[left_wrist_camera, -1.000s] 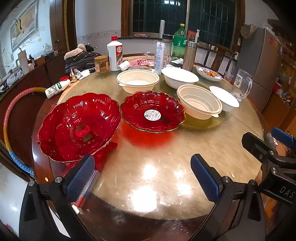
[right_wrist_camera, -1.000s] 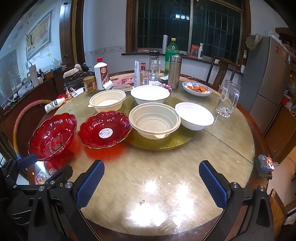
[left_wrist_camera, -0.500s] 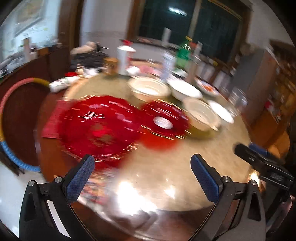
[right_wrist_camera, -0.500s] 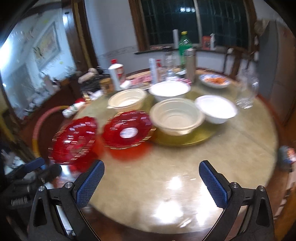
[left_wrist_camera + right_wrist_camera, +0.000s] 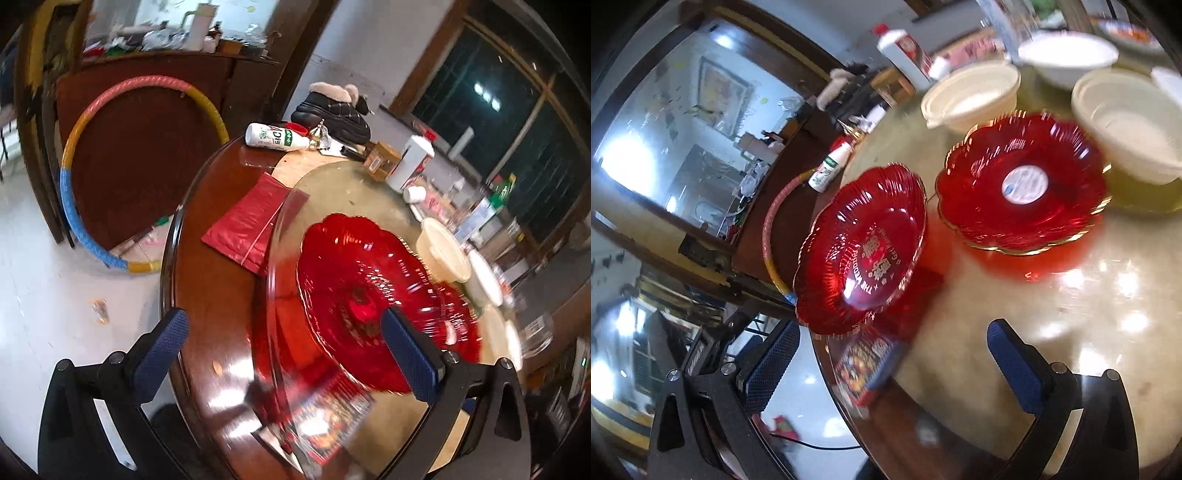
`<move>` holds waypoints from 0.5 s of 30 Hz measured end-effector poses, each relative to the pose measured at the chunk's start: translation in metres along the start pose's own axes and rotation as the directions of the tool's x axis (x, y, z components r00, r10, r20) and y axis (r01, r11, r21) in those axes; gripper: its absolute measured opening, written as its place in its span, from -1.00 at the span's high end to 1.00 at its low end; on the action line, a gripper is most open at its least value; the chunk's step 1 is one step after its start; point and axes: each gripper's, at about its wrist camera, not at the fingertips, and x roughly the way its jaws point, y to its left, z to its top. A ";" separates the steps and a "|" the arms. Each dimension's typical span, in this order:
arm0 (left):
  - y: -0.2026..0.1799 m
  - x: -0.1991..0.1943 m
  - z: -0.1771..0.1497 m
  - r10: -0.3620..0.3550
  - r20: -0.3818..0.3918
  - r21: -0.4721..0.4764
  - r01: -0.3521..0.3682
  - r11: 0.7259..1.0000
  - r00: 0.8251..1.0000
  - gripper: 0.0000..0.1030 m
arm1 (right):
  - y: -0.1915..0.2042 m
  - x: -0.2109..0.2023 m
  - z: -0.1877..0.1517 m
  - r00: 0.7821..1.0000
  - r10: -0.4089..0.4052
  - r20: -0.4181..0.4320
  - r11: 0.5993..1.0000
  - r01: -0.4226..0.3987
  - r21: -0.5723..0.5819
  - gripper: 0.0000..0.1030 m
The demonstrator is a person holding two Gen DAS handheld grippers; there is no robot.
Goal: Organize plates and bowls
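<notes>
Left gripper [image 5: 284, 350] held wide apart, empty, tilted over the table edge; right-side pad in front of the large red plate [image 5: 369, 295], left-side pad out over the wooden rim of the round table [image 5: 192, 266]. Right gripper [image 5: 890, 363] also spread wide, gripping nothing, low at the table edge near the same plate. Large red plate [image 5: 864, 247] with gold lettering sitting at the edge of the glass turntable, overhanging toward the rim. Second red plate [image 5: 1023, 184] with white centre sticker just beside it, further in, apart from the first. Two cream plastic bowls behind: one [image 5: 971, 96] beyond the stickered plate, another [image 5: 1126, 125] touching or nearly touching its far side, cannot tell which. White bowl [image 5: 1067, 55] further back. Red packet [image 5: 251, 225] lying flat on the wooden rim, partly under the glass. White bottle [image 5: 275, 137] lying on its side near the far edge. Printed card [image 5: 868, 365] under the glass near the plate. Hoop [image 5: 74, 184] leaning by the table. Both views motion-blurred.
</notes>
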 end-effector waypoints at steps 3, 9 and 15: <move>-0.007 0.012 0.006 0.001 -0.002 0.055 -0.001 0.998 1.000 -1.00 | -0.002 0.020 0.011 1.000 0.005 -0.015 0.999 -0.004 0.043 -0.81; -0.021 0.041 0.015 0.023 -0.075 0.179 -0.009 0.984 0.997 -1.00 | 0.003 0.048 0.027 0.999 -0.016 -0.029 0.999 0.017 0.041 -0.72; -0.024 0.076 0.016 0.073 -0.208 0.208 -0.029 0.978 0.975 0.20 | 0.000 0.074 0.039 0.996 -0.075 -0.056 0.996 0.077 0.034 -0.02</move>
